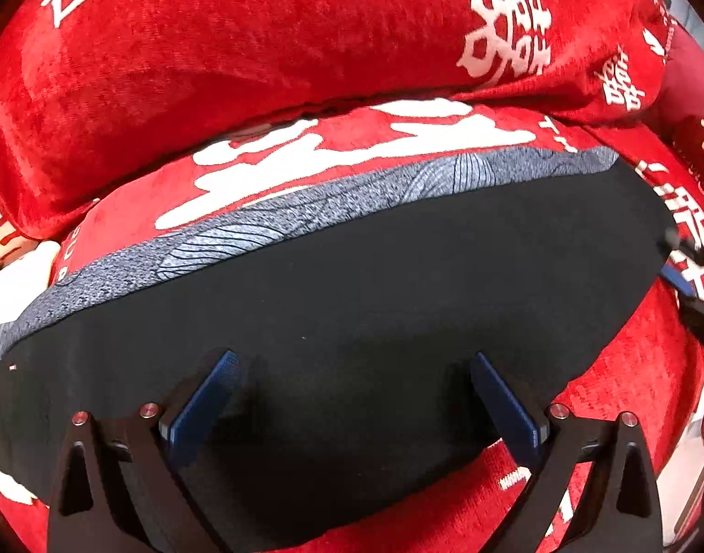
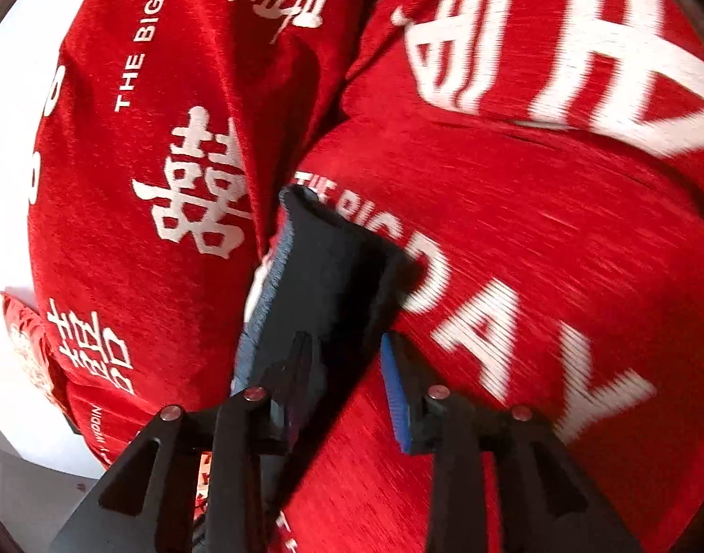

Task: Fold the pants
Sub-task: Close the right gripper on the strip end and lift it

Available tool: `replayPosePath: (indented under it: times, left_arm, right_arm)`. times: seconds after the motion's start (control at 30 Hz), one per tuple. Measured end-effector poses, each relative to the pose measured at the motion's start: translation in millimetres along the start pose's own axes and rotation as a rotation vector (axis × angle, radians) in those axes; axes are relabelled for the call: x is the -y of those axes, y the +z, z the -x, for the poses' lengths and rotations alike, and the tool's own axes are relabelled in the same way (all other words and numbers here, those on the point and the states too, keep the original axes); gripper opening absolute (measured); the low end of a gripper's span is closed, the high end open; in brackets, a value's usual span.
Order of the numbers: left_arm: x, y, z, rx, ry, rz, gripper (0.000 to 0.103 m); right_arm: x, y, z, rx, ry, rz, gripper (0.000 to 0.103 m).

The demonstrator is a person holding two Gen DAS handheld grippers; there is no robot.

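Observation:
The dark pants (image 1: 352, 285) lie folded flat on a red bedcover (image 1: 628, 368), with a grey patterned band (image 1: 305, 216) along their far edge. My left gripper (image 1: 352, 364) is open just above the near part of the pants, its blue pads (image 1: 209, 401) wide apart and empty. In the right wrist view the pants (image 2: 333, 267) show end-on as a narrow dark strip. My right gripper (image 2: 347, 345) is open at the strip's near end, with the left finger over the cloth and the blue pad (image 2: 395, 387) of the right finger over the bedcover. It grips nothing.
A red pillow (image 1: 259, 55) with white characters lies right behind the pants. Another red pillow (image 2: 158, 175) lies left of the strip in the right wrist view. The right gripper's tip (image 1: 693, 272) shows at the pants' right end.

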State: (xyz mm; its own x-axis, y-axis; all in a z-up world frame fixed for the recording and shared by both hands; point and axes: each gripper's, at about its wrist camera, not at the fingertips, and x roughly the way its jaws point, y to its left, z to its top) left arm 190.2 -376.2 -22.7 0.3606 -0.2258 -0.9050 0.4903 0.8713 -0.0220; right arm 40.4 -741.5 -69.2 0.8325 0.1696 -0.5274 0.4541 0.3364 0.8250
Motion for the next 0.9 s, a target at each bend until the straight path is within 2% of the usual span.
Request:
replayPosePath:
  times: [0.07,0.13,0.2,0.23,0.27,0.3,0.47,0.6,0.63,0.7,0.8,0.9]
  left_arm:
    - [3.7,0.6,-2.9,-0.005,0.014,-0.009,0.101]
    - [7.7,3.6,-2.4,0.0,0.015,-0.01,0.101]
    - [15.9,9.9,1.0,0.012,-0.003,-0.016,0.092]
    - [20.7,13.8,2.2,0.018,-0.008,-0.021,0.092]
    - [26.2,19.2,3.1,0.029,-0.012,-0.023,0.092]
    - [33.6,26.9,3.5,0.043,-0.016,-0.022,0.092]
    - [74.6,55.3,-8.2,0.061,-0.064,-0.036,0.092]
    - [101.7,49.1,-33.5,-0.013,-0.084,-0.088,0.092]
    - [105.0,44.8,-37.4,-0.005,-0.073,-0.107,0.092]
    - [103.1,42.2,-36.5,0.021,-0.087,-0.117,0.092]
    - [98.4,44.3,-36.2,0.007,-0.115,-0.123,0.092]
    - [88.1,41.2,-27.9,0.002,-0.14,-0.083,0.092]
  right_arm:
    - [-8.8,4.9,-9.1,0.003,0.003,0.026,0.048]
    - [-15.4,8.3,-16.4,0.008,-0.003,0.045,0.049]
    - [-22.5,10.5,-24.6,0.013,-0.015,0.072,0.048]
    - [-25.9,10.9,-27.3,0.013,-0.027,0.089,0.04]
    - [-28.4,10.4,-30.1,0.009,-0.043,0.107,0.019]
    - [-28.3,9.9,-31.3,0.004,-0.032,0.108,0.014]
    - [-28.3,6.9,-20.1,0.025,0.039,0.106,0.014]
    - [-40.9,5.9,-12.8,0.033,0.06,0.149,0.014]
    - [-45.4,5.3,-11.8,0.033,0.059,0.163,0.014]
    - [-59.8,2.0,-8.9,0.038,0.045,0.217,0.014]
    - [-86.0,-5.3,-1.8,0.047,0.022,0.311,0.014]
    - [-117.8,-18.0,6.7,0.054,-0.02,0.42,0.014]
